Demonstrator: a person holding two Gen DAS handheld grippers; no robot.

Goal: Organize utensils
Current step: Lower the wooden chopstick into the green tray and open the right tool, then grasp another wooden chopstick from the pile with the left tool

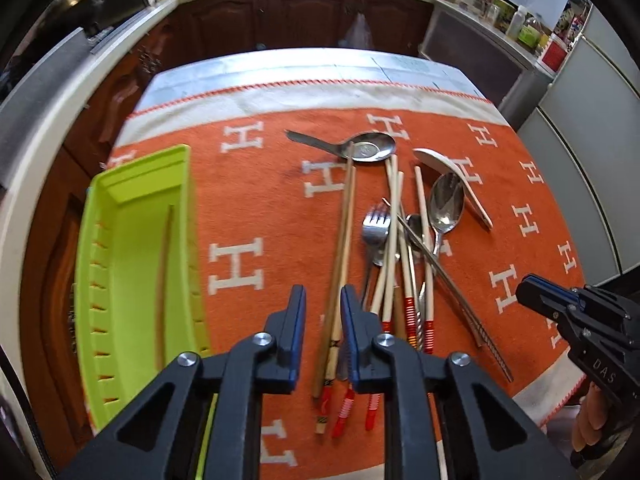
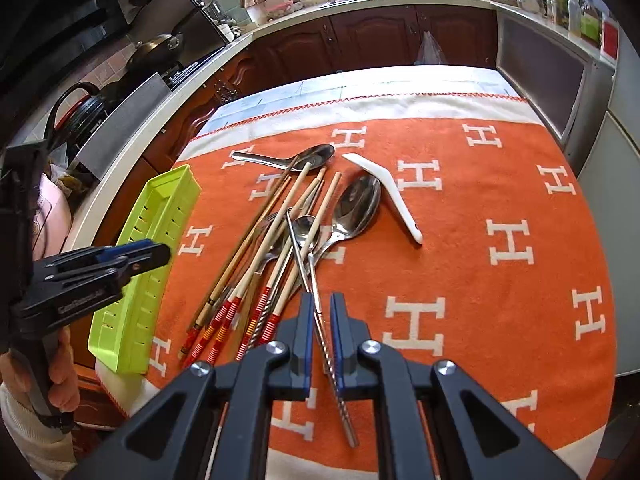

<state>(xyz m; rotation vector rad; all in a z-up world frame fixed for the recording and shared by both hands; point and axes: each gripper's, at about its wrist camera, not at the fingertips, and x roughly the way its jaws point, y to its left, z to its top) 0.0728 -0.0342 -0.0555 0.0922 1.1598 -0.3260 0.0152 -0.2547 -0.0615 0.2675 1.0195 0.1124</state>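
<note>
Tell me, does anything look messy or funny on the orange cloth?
Yes. The chopsticks, spoons and a fork lie crisscrossed in one heap on the cloth, while the green tray beside them holds just one chopstick.

We read white letters "H" repeated across the orange cloth that covers the bench. In the left wrist view, the right gripper bears "DAS" on its black body. In the right wrist view, the left gripper carries raised lettering too blurred to read.

Table w/ orange blanket – green tray, utensil pile on it.
</note>
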